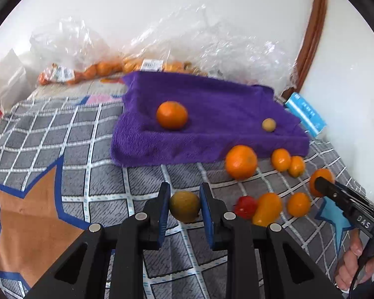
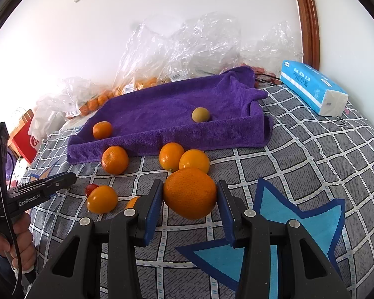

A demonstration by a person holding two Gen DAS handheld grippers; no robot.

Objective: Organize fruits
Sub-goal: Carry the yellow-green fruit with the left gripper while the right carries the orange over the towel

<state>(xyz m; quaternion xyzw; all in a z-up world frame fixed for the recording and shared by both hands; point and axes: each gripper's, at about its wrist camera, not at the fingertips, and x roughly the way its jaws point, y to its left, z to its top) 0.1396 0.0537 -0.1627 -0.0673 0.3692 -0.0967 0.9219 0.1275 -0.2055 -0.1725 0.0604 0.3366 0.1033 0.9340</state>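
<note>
Gripping both fruits firmly: left gripper [image 1: 184, 205] clamps a brownish fruit [image 1: 184, 206], right gripper [image 2: 190, 194] an orange [image 2: 190, 193]. Lift clear (no squeezing harder), then set them down gently on the purple towel [image 2: 162, 107], probably beside matching fruit.

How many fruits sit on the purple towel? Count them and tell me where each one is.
2. A mandarin lies near the purple towel's left end; a small tan fruit sits toward its right end. The raised front fold might hide another.
</note>
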